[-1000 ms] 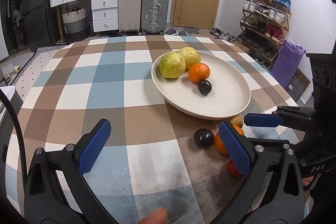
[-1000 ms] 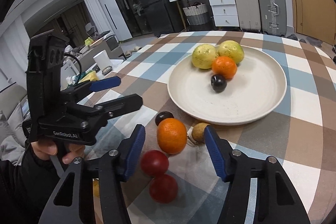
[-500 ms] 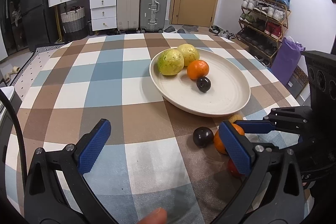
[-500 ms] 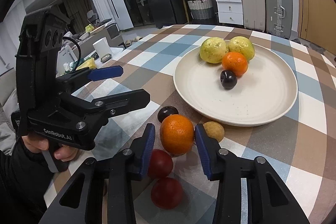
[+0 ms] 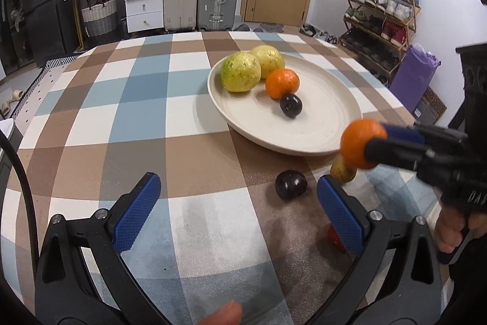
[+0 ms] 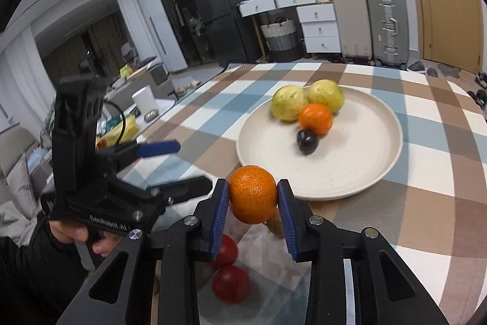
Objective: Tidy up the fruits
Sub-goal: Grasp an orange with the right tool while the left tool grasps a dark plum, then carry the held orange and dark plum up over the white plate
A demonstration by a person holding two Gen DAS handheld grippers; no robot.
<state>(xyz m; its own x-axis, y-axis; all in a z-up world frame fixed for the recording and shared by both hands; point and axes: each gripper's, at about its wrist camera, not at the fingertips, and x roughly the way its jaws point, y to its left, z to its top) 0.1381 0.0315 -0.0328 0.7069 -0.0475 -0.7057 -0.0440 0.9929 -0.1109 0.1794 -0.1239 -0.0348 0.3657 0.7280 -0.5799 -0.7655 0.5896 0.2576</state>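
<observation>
- right tongs (image 6: 252, 197) clenched on round orange mandarin (image 6: 252, 194), lifted just near of the cream round plate (image 6: 380, 172)
- left tongs (image 5: 234, 203) released, empty
- plate holds four fruits; dark plum (image 5: 290, 185), small yellow-brown fruit (image 5: 342, 171) and two red fruits (image 6: 229, 284) left on checked worktop (image 5: 121, 127)

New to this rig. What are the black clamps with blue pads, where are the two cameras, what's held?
No robot: a person holds a two-finger clamp in each hand, with a fisheye camera on each looking along its fingers. So each view shows its own gripper at the bottom and the other one across. The right gripper has just closed on an orange, lifted off the checked tablecloth. The left gripper is open and empty. The plate holds four fruits; more lie loose near it.
</observation>
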